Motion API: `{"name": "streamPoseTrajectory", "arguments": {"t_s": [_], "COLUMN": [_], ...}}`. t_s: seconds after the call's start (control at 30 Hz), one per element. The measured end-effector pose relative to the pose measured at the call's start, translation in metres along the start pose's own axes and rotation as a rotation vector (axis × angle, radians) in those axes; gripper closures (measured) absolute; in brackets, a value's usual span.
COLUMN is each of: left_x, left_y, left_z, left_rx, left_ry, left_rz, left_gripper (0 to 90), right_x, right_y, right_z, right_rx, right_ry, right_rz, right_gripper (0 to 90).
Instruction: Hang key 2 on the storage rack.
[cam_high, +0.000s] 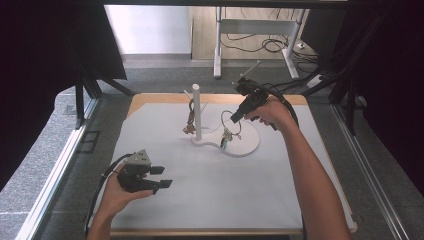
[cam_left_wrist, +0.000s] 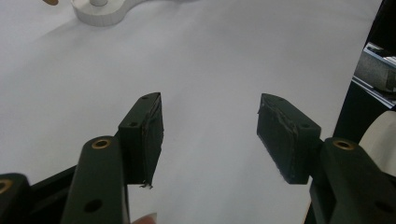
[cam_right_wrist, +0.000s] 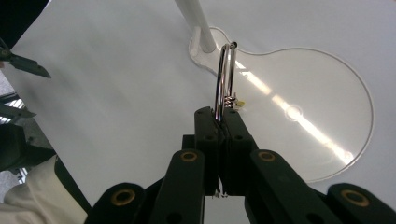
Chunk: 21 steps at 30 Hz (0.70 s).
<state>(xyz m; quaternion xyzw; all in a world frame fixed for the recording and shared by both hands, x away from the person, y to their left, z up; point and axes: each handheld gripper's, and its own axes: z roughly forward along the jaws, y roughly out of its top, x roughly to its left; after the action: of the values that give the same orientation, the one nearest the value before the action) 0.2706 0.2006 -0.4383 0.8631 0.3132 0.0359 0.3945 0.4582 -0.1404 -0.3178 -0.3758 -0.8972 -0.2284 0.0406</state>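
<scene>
A white stand (cam_high: 196, 112) with an upright post and a flat round base (cam_high: 247, 142) sits mid-table. A brownish keychain (cam_high: 190, 122) hangs from a side peg on the post. My right gripper (cam_high: 235, 119) hovers over the round base, shut on a metal key ring (cam_high: 224, 117) with a small charm (cam_high: 226, 139) dangling below. In the right gripper view the jaws (cam_right_wrist: 222, 119) pinch the silver ring (cam_right_wrist: 225, 74), which stands up in front of the post (cam_right_wrist: 196, 23). My left gripper (cam_high: 162, 177) rests near the table's front left, open and holding nothing (cam_left_wrist: 210, 126).
A white mat (cam_high: 215, 190) covers the wooden table. The stand's base edge (cam_left_wrist: 100, 11) shows at the top of the left gripper view. Beyond the table stand a desk frame (cam_high: 217, 45) and floor cables; dark curtains hang on both sides.
</scene>
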Motion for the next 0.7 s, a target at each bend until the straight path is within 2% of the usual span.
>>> {"name": "streamPoseTrajectory", "arguments": {"t_s": [0.5, 0.7], "left_x": [-0.001, -0.002], "left_y": [0.0, 0.0], "left_z": [0.003, 0.003], "left_rx": [0.002, 0.003], "left_ry": [-0.012, -0.018], "left_rz": [0.001, 0.008], "left_gripper": [41.2, 40.9], "right_x": [-0.009, -0.015], "right_y": [0.014, 0.019], "right_z": [0.0, 0.001], "right_rx": [-0.033, -0.058], "right_ry": [0.006, 0.012], "right_rz": [0.011, 0.03], "right_gripper": [87.3, 87.2]}}
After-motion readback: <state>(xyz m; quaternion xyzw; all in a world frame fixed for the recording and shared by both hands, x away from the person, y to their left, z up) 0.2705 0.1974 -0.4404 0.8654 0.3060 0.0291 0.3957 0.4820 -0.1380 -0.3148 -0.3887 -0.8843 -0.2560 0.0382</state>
